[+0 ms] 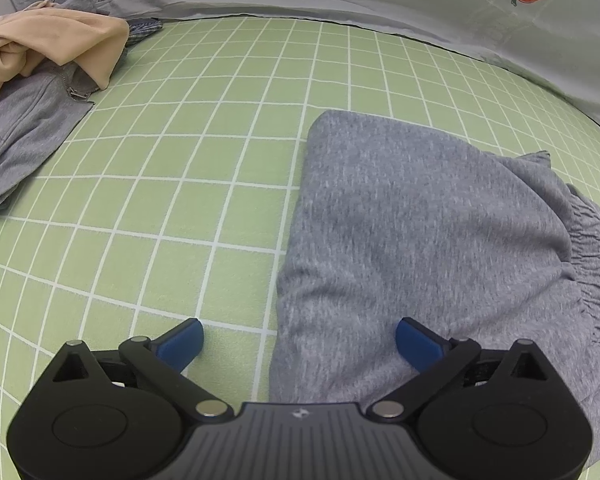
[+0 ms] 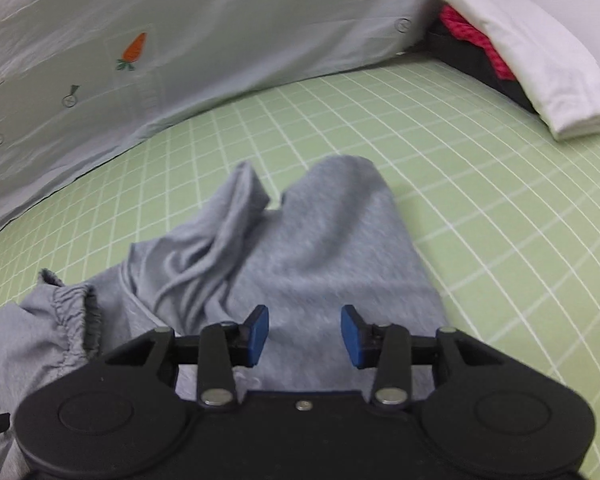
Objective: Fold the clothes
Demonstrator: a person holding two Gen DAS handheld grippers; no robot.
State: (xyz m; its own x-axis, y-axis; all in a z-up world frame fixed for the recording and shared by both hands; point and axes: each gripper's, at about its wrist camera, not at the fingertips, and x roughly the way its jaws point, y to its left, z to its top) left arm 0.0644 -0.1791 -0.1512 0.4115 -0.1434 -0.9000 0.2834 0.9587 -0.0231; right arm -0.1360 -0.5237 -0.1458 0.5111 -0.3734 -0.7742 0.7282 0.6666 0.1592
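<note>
A grey sweat garment (image 1: 412, 220) with an elastic waistband (image 1: 588, 252) lies partly folded on the green grid mat (image 1: 180, 160). My left gripper (image 1: 300, 340) is wide open and empty, straddling the garment's left edge near its front. The garment also shows in the right wrist view (image 2: 312, 256), with a rumpled fold and its waistband (image 2: 72, 312) at the left. My right gripper (image 2: 304, 332) is open and empty, just above the garment's near part.
A pile of clothes, beige (image 1: 48, 48) over grey (image 1: 28, 128), lies at the mat's far left. A folded stack of white (image 2: 540, 60), red and black clothes sits at the far right. A pale grey sheet with a carrot print (image 2: 134, 50) bounds the mat's back.
</note>
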